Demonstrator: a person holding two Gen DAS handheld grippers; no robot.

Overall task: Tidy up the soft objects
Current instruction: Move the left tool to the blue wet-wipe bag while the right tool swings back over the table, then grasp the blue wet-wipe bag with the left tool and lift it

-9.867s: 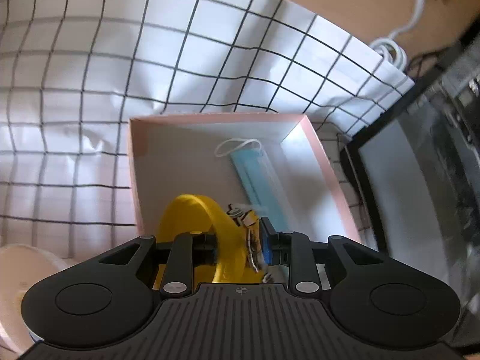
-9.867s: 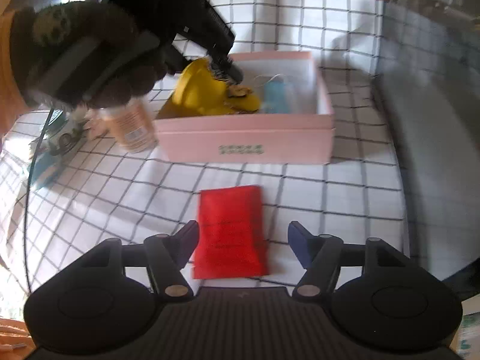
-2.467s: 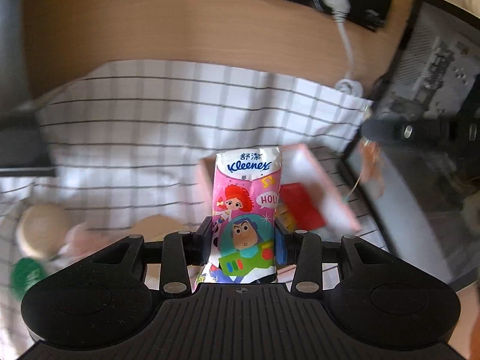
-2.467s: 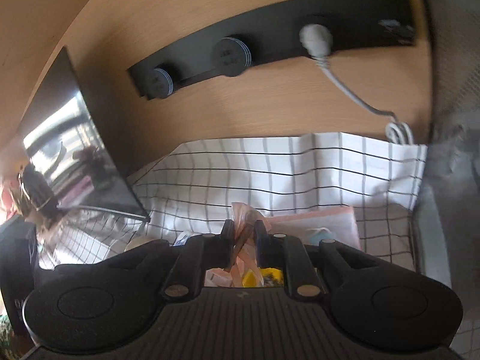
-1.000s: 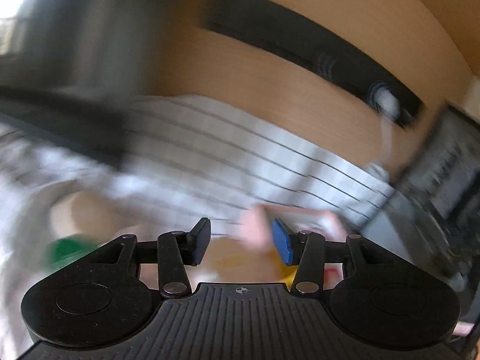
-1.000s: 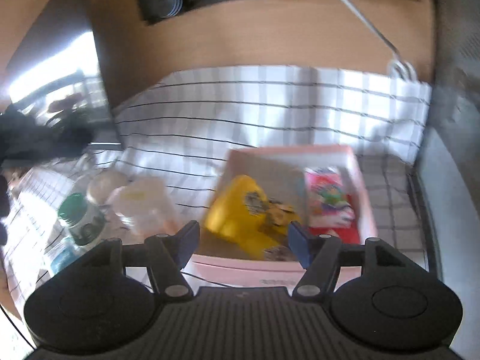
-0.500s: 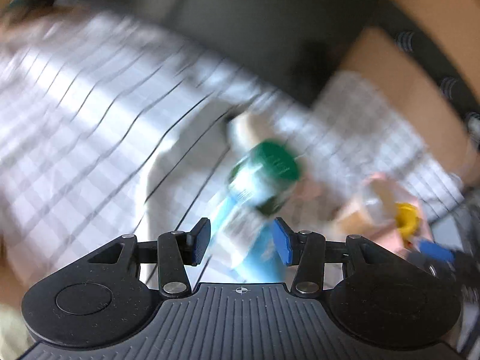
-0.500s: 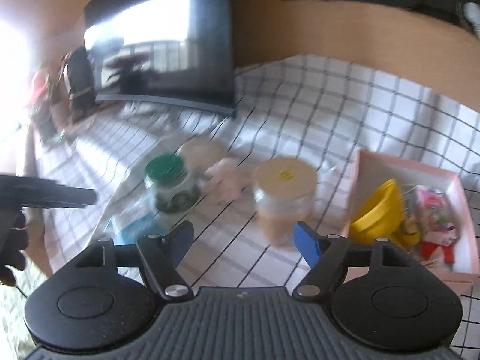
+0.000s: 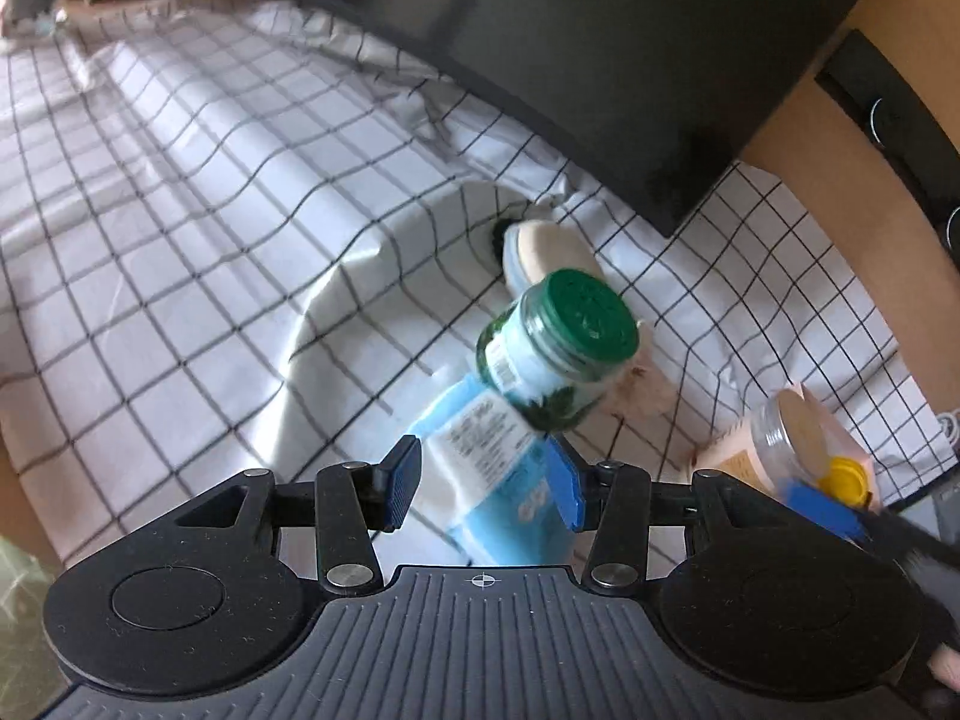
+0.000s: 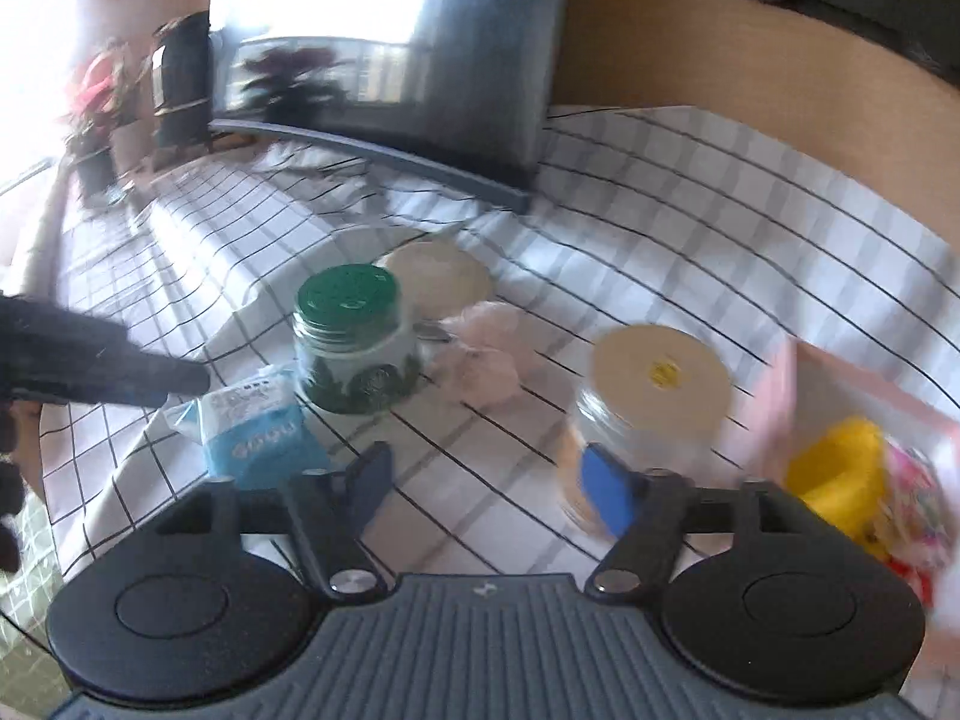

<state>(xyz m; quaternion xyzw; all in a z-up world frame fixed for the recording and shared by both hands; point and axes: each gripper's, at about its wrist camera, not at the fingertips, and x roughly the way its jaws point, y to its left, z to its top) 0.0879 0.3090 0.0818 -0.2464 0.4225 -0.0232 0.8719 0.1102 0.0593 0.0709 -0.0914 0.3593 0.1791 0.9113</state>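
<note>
Daylight falls from the upper left in both views, burning the top-left corner of the right wrist view out to white and throwing a bright reflection across the dark monitor screen (image 10: 384, 30). The right wrist view is smeared with motion blur, worst at its right edge, where the pink box (image 10: 780, 402) and the clear jar (image 10: 648, 414) lose their outlines, while the left wrist view is sharper and blurs only at its far right edge. Fisheye distortion bends the grid of the checked cloth (image 9: 180, 210) into curves toward the edges, and soft shadows lie in its folds.
</note>
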